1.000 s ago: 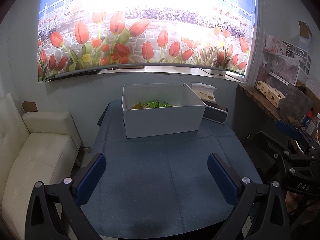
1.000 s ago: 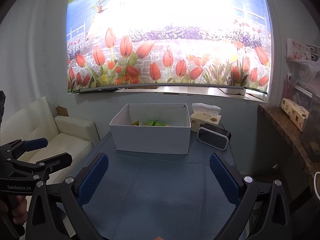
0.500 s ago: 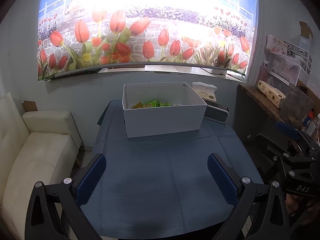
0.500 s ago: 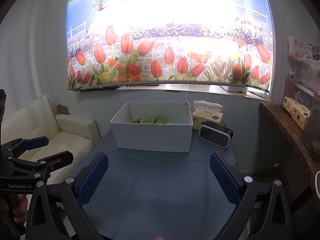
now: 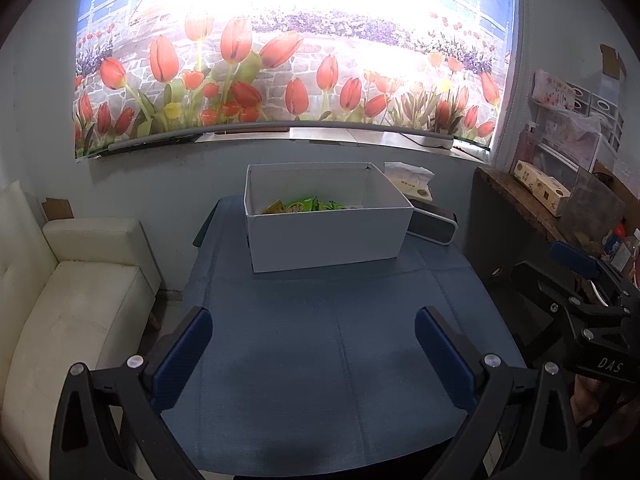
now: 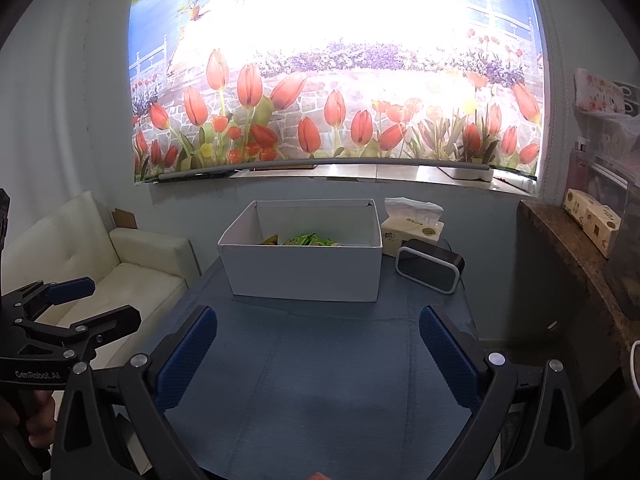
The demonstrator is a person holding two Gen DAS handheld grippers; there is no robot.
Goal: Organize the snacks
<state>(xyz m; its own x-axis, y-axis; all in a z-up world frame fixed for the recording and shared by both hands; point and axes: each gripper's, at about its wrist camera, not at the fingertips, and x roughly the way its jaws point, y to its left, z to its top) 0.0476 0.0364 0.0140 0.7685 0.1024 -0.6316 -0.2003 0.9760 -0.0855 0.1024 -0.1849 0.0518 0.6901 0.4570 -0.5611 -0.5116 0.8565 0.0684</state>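
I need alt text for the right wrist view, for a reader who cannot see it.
An open white cardboard box holding green snack packets sits on a blue-covered table, beyond the open, empty right gripper. A tissue box and black speaker stand right of it.

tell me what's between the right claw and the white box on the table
Nothing: in the right wrist view only bare blue tablecloth lies between the open right claw and the white box. The left wrist view shows the same bare stretch.

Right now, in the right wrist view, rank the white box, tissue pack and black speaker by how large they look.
1. white box
2. black speaker
3. tissue pack, close to the speaker and partly hidden, so that order is unsure.
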